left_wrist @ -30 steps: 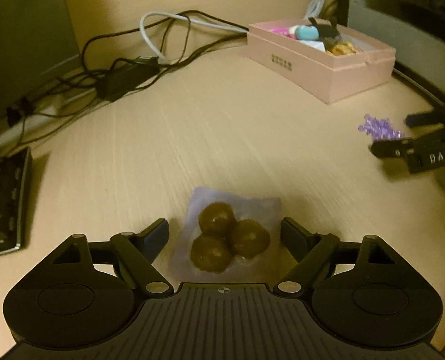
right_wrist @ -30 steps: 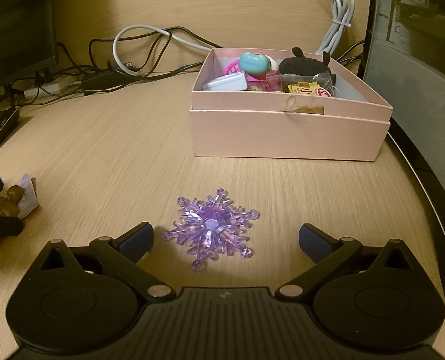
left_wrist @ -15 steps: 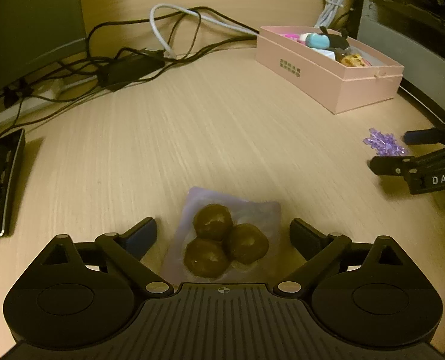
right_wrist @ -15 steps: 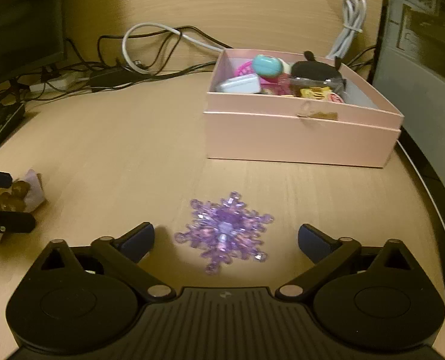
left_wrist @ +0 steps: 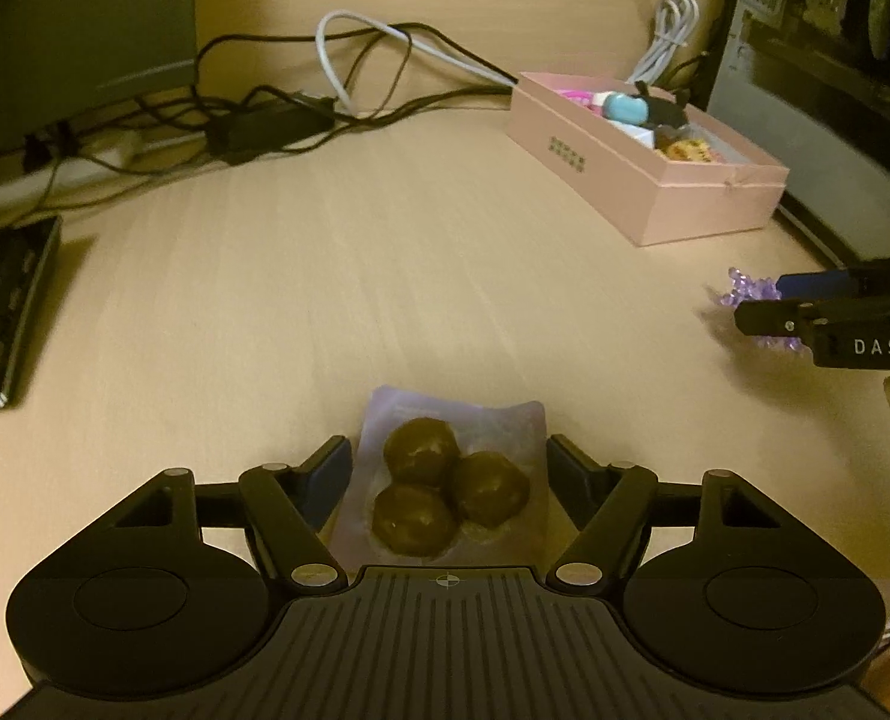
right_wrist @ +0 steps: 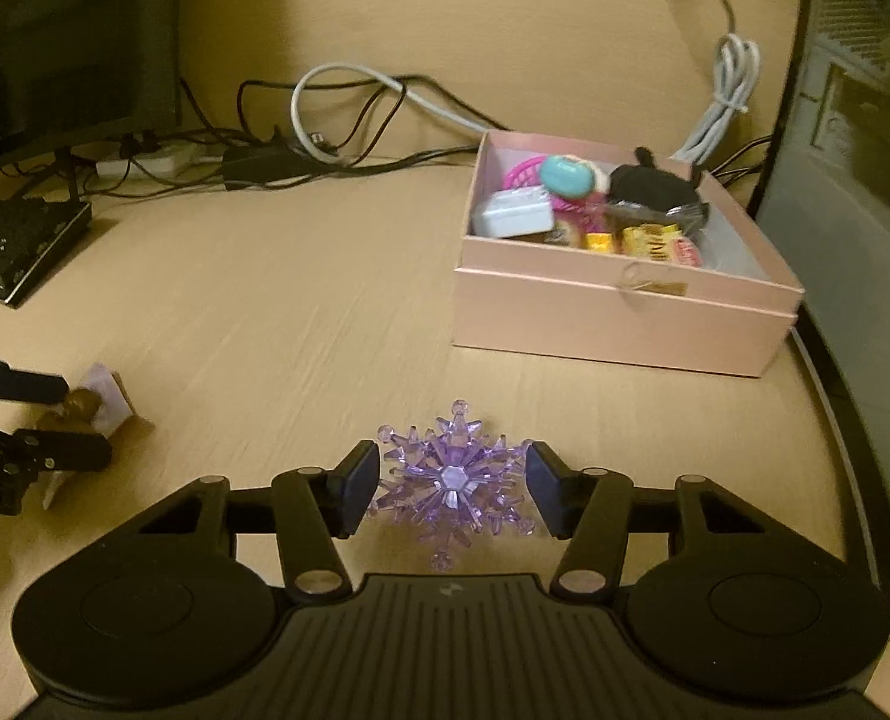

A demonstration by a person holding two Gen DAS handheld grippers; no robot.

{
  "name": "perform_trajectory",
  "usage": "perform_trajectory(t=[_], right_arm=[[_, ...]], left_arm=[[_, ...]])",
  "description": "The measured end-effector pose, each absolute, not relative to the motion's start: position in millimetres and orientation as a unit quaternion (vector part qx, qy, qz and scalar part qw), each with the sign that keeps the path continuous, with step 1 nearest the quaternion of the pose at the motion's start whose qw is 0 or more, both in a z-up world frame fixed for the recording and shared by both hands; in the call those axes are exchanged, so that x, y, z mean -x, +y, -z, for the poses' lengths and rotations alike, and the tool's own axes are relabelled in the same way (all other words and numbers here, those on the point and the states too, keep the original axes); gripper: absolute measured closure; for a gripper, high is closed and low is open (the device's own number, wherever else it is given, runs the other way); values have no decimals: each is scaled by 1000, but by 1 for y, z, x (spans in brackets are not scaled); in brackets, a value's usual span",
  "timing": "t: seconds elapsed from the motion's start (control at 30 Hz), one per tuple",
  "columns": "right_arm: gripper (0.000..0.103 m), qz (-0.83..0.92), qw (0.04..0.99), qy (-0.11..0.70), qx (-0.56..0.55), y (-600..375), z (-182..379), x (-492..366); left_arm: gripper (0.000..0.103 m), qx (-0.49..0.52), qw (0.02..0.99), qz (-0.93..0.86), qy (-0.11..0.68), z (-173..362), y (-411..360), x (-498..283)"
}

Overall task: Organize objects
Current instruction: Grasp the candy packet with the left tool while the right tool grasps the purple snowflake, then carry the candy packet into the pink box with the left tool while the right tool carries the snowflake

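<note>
We work on a wooden desk whose far edge carries a tangle of cables, with a keyboard at its left edge. Toward the far right corner stands the pink box, open and already holding several small toys and wrapped sweets; we judge it to be where the loose things belong. Near the front edge, left of the middle, lies the packet of chocolate balls, flat on the desk between the spread fingers of our left gripper, which stand just beside the wrapper's edges without pressing it. Further right along the front edge lies the purple snowflake, framed by our right gripper, its pads close against the crystal tips on both sides; whether they are clamped on it we cannot tell. The step in hand looks like a double pick-up. Next, each claw needs to close firmly, the left on a crinkly, yielding wrapper, the right on brittle spikes that could slip, and then lift and carry toward the box.
</note>
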State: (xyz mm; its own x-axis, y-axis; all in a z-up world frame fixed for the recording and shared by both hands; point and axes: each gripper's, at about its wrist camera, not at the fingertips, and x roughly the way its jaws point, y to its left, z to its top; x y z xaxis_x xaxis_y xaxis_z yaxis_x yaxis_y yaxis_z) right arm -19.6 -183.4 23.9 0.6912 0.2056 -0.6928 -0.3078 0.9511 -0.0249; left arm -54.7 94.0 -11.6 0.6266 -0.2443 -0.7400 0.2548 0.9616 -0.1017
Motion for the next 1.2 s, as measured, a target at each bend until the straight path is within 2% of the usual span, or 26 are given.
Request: perform_trajectory(t=[0.3,0.53,0.67,0.87,0.93,1.2], right_arm=[[49,-112,923,364,63,-220,-41,51],[49,-91,933,343,63,-246,-44,69],[49,-85,937,333,62,-256,-43,71],[49,-86,939,329,60,-265,-43,63],[49,-84,939,329,59,-269,-43,61],[49,-83,936,339,49,-280,-37,50]], left_arm=[[29,40,897,193,395,-14,59,41],[28,83,904,230,351,-54,6,-24],[28,67,915,231,325,-67,-47,-69],[25,43,922,188,336,-50,-118,-123],[32,5,922,166,351,-42,-138,-132],[32,-2,922,170,349,-43,-150,-129]])
